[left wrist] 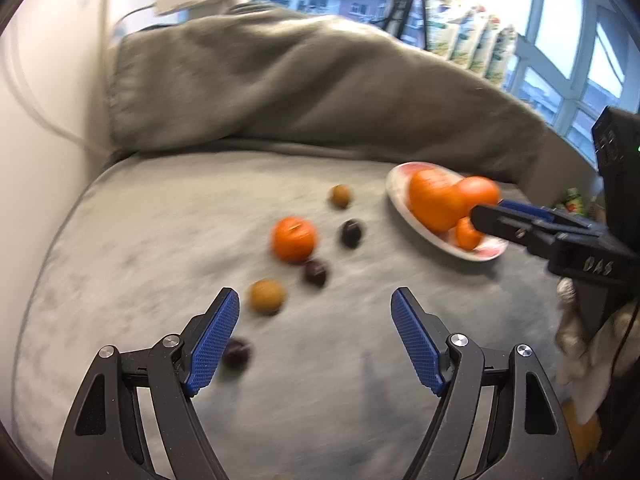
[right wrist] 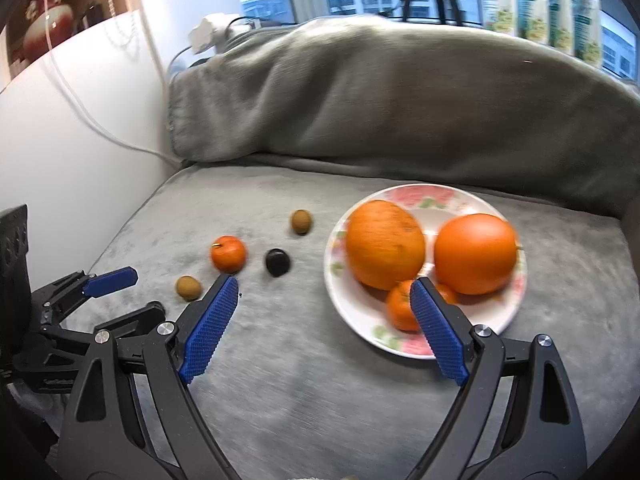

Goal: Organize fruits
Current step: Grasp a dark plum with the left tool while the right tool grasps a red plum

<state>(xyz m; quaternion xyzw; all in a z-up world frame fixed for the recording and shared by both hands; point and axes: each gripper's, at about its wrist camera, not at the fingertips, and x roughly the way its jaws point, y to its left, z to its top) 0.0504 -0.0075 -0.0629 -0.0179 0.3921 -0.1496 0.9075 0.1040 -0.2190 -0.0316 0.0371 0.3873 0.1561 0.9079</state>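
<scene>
A floral plate [right wrist: 424, 200] on the grey cushion holds two big oranges [right wrist: 384, 244] [right wrist: 474, 254] and a small tangerine [right wrist: 400, 308]; the plate also shows in the left wrist view [left wrist: 396, 184]. Loose on the cushion lie a tangerine [left wrist: 294, 239] [right wrist: 228, 253], two brown fruits [left wrist: 267, 296] [left wrist: 341, 196], and three dark plums [left wrist: 352, 233] [left wrist: 316, 273] [left wrist: 237, 354]. My left gripper [left wrist: 316, 300] is open and empty above the loose fruit. My right gripper [right wrist: 320, 284] is open and empty at the plate's near left edge; it also shows in the left wrist view [left wrist: 496, 210].
A grey blanket [left wrist: 304, 80] is piled along the back of the cushion. A white wall [right wrist: 80, 140] with a cable runs on the left. Windows, a tripod and patterned cartons [right wrist: 540, 0] stand behind. Cloth and an orange object [left wrist: 580, 420] lie at the right edge.
</scene>
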